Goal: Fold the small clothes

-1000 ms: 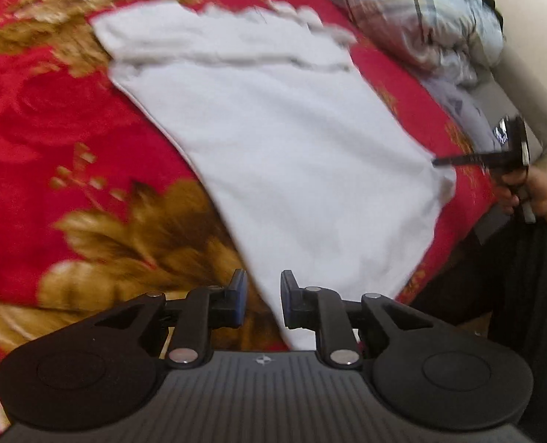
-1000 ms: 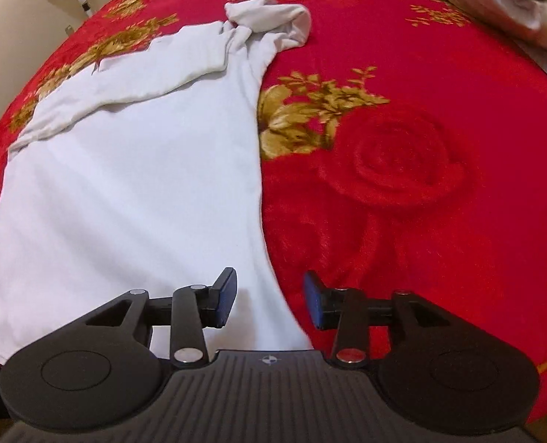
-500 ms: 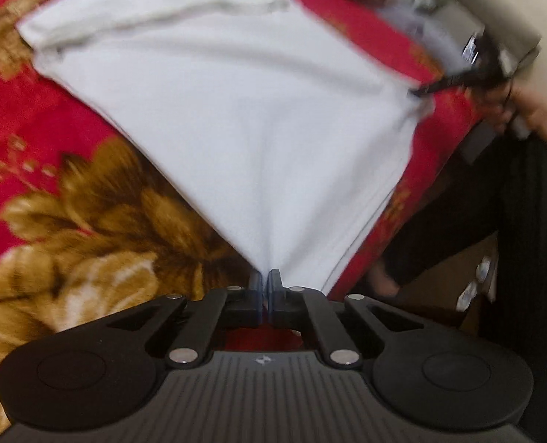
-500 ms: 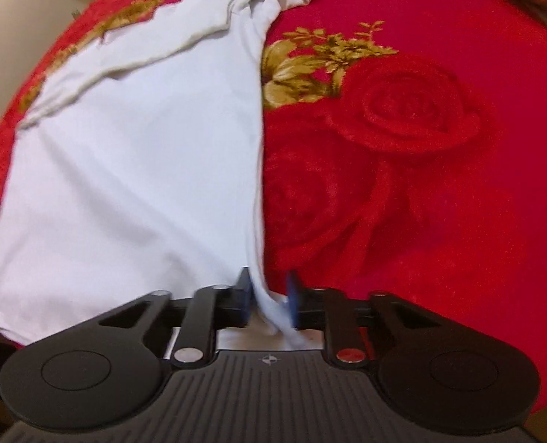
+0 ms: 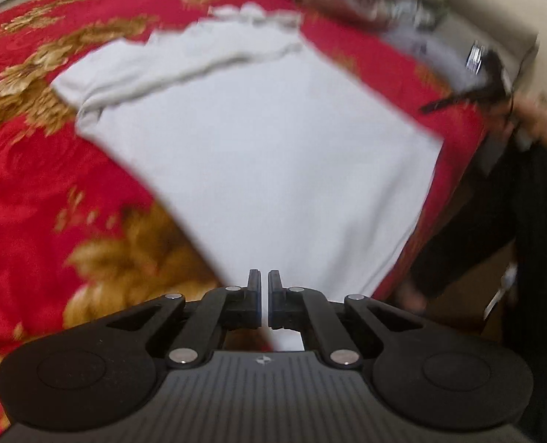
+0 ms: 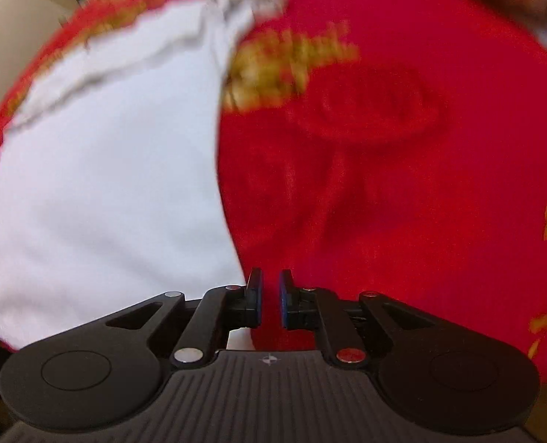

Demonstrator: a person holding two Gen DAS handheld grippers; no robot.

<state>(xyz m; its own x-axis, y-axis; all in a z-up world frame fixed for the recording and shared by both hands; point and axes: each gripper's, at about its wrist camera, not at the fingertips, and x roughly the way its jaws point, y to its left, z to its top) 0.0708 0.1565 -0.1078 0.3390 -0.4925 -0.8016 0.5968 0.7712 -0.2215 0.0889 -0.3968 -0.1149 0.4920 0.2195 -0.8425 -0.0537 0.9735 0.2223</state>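
My left gripper (image 5: 264,288) pinches the white shirt's (image 5: 266,140) near corner; it lies flat on the red floral blanket (image 5: 33,184), long axis running away, sleeves far; my right gripper (image 6: 270,297) clamps its other corner; beige wall (image 6: 11,37) behind.

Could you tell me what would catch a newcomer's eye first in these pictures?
A white shirt lies spread on a bright red blanket with gold flowers. Nearest the cameras, the left gripper pinches the shirt's hem; the right gripper is nearly shut beside its edge, whether gripping it is unclear.
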